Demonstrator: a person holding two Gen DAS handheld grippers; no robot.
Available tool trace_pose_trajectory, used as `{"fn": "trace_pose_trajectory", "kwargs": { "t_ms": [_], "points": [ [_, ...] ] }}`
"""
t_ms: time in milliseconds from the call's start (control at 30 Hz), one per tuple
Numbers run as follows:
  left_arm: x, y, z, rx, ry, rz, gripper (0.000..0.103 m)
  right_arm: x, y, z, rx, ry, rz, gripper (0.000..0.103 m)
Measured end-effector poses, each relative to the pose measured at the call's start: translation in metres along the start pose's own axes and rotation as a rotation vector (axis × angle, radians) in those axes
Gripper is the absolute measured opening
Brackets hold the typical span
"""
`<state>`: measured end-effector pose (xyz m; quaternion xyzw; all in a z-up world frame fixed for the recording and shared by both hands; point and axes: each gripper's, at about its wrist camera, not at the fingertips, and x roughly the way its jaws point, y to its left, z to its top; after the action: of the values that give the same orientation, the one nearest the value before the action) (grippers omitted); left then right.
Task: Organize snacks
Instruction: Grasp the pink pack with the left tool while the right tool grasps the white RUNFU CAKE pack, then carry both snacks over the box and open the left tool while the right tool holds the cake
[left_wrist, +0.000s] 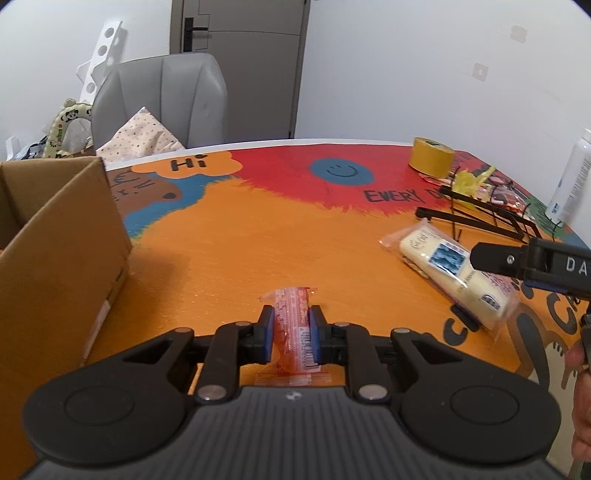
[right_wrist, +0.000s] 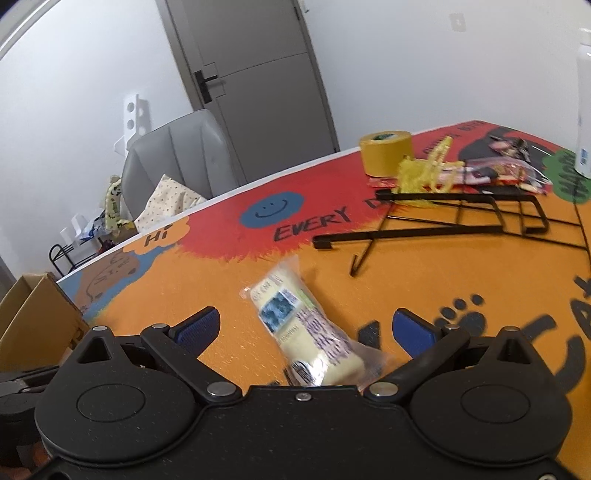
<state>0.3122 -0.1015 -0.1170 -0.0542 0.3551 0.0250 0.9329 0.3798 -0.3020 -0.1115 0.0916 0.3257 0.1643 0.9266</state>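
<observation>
Pink snack stick (left_wrist: 295, 325) sits squeezed tight between the blue pads of the left gripper (left_wrist: 291, 325), above the orange table (left_wrist: 229, 258). Farther right, the cream snack pack (right_wrist: 303, 332) lies on the table between the wide-open fingers of the right gripper (right_wrist: 306, 328), not touching them.

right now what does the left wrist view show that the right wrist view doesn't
Only the left wrist view shows the left gripper, jaws shut on a pink snack stick, and the right gripper from the side.

Only the right wrist view shows the right gripper from behind, jaws open around the cream snack pack, not pressing it.

Both show that pack, the cardboard box, yellow tape roll, black wire rack and white bottle.
</observation>
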Motion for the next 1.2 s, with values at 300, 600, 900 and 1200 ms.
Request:
{"fn": "trace_pose_trajectory", "kwargs": {
  "t_ms": [300, 600, 900, 1200],
  "points": [
    [-0.004, 0.014, 0.001, -0.027, -0.001, 0.008, 0.018, 0.014, 0.014, -0.020, -0.115, 0.089, -0.072, 0.050],
    [-0.021, 0.020, 0.001, -0.037, -0.029, -0.007, 0.018, -0.006, 0.020, -0.022, -0.068, 0.093, -0.013, 0.031],
    [-0.040, 0.030, 0.002, -0.048, -0.059, -0.012, 0.018, -0.035, 0.030, -0.026, -0.018, 0.042, 0.031, 0.031],
    [-0.068, 0.037, 0.004, -0.045, -0.101, -0.017, 0.018, -0.053, 0.047, -0.024, -0.002, 0.011, 0.072, 0.031]
  ]
}}
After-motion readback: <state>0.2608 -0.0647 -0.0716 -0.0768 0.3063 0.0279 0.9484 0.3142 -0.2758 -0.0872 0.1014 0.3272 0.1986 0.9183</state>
